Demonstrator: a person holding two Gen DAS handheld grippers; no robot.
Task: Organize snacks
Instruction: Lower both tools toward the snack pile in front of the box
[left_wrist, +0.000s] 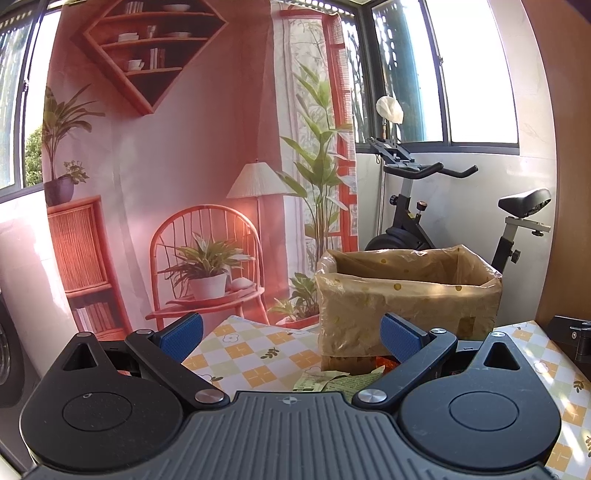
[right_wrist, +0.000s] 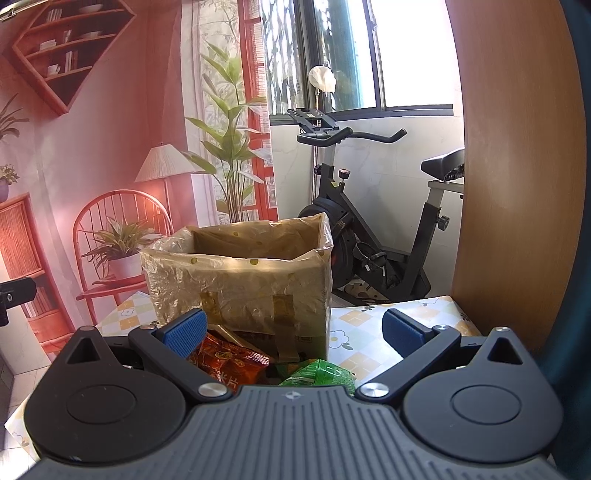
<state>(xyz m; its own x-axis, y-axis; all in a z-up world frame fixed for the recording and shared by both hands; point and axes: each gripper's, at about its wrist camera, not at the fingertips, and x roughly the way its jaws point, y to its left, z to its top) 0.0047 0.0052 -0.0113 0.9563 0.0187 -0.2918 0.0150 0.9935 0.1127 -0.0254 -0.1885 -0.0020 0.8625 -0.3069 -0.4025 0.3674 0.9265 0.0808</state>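
On the checkered tablecloth (left_wrist: 236, 354) with little flower prints, we see a cardboard box (left_wrist: 406, 299) lined with a crinkled clear plastic bag, top open. Box stands upright, toward the far side of the table. We can't see whether anything is inside it from either view.

Left gripper (left_wrist: 291, 338): blue pads spread wide, nothing between them. It hovers above the table, facing the box; the right-hand pad overlaps the box's lower front in the left wrist view. Below it, against the box's base, we make out a pale green packet (left_wrist: 325, 382) lying flat and a sliver of orange wrapper (left_wrist: 386, 363), mostly hidden by the gripper body.

Right gripper (right_wrist: 293, 332): pads also spread wide, holding nothing. In the right wrist view, a red-orange snack bag (right_wrist: 229, 360) lies just in front of the box, right next to the left-hand pad; whether the two touch, we can't tell. A green snack bag (right_wrist: 317, 373) lies beside it, its lower part cut off by the gripper body. Both snacks are on the table, outside the box, near its front face.

Behind the table: a printed backdrop (right_wrist: 110, 147) showing a pink room with chair, lamp and plants, and an exercise bike (right_wrist: 369, 221) by the window. A wooden panel (right_wrist: 517, 166) rises at the right.
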